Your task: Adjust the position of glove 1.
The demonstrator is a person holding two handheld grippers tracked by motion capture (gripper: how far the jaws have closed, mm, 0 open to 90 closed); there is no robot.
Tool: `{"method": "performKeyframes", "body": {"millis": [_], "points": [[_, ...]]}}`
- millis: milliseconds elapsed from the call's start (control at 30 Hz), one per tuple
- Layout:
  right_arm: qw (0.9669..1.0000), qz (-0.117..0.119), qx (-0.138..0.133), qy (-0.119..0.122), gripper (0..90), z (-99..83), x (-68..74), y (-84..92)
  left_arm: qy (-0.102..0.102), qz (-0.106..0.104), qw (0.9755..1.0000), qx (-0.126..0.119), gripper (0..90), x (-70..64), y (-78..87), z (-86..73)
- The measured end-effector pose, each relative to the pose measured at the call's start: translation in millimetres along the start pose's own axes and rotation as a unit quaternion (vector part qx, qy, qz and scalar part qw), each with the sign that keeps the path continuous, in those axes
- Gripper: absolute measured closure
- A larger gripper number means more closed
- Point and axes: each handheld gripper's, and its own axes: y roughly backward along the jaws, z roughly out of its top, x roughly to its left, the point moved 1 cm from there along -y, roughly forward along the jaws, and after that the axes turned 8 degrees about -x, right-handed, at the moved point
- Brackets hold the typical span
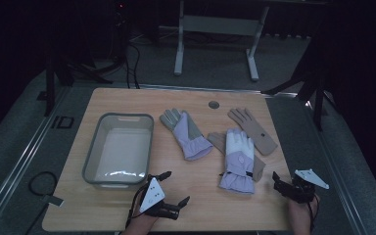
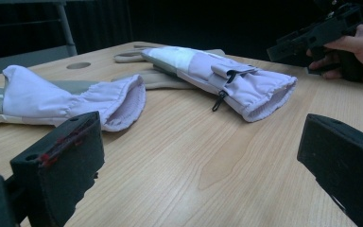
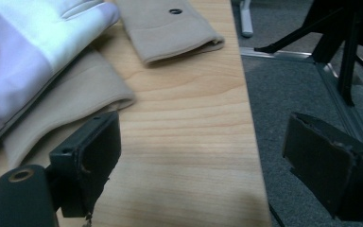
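- High view: a wooden bench [image 1: 127, 205] carries a grey plastic tub [image 1: 99, 128] at its left, and four gloves lie spread over the middle and right.
- The left gripper [image 1: 175, 187] hovers over the near edge of the bench, just in front of the tub's near right corner; its jaws stand wide apart with nothing between them.
- The right gripper [image 1: 276, 182] sits at the bench's near right corner, held in a hand [image 1: 301, 215] that comes in from the bottom; its jaws are likewise spread, holding nothing.
- Nearest to both grippers is the lilac and white glove [image 1: 237, 161], lying cuff toward the person, between the two grippers and a little beyond them. It rests on top of a tan glove [image 1: 217, 140] that pokes out on either side.
- A second tan glove [image 1: 253, 129] lies just beyond to the right, fingers toward the far edge.
- A lilac and grey glove [image 1: 186, 133] lies at the middle of the bench, between the tub and the other gloves, cuff toward the person.
- Left gripper view: the two lilac cuffs face the camera, and a dark zip pull [image 2: 219, 99] hangs from a pocket on the right-hand glove.
- Right gripper view: the left jaw sits just beside the lower tan glove's cuff [image 3: 71, 109], while the right jaw hangs past the bench edge, over grey floor [image 3: 293, 85].
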Motion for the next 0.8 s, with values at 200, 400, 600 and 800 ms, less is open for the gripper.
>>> {"method": "performKeyframes", "body": {"millis": [200,400,600,800], "points": [[0.9993,0.028,0.024,-0.003,11.2,5.3,-1.0,-0.3,0.007,-0.002,1.0,-0.001,1.2,1.5,-0.3,0.0],[0.9993,0.032,0.018,-0.003,11.2,19.3,-2.9,7.7,0.008,-0.004,1.0,-0.002,1.2,1.7,-0.2,-0.1],[0.992,0.097,0.049,-0.063,13.2,29.5,-8.7,4.6,0.008,-0.005,1.0,-0.002,1.2,1.7,0.0,-0.1],[0.9912,0.111,0.043,-0.058,12.3,45.6,-4.7,4.0,0.01,-0.006,0.9999,-0.002,1.2,1.9,0.0,-0.1]]}}
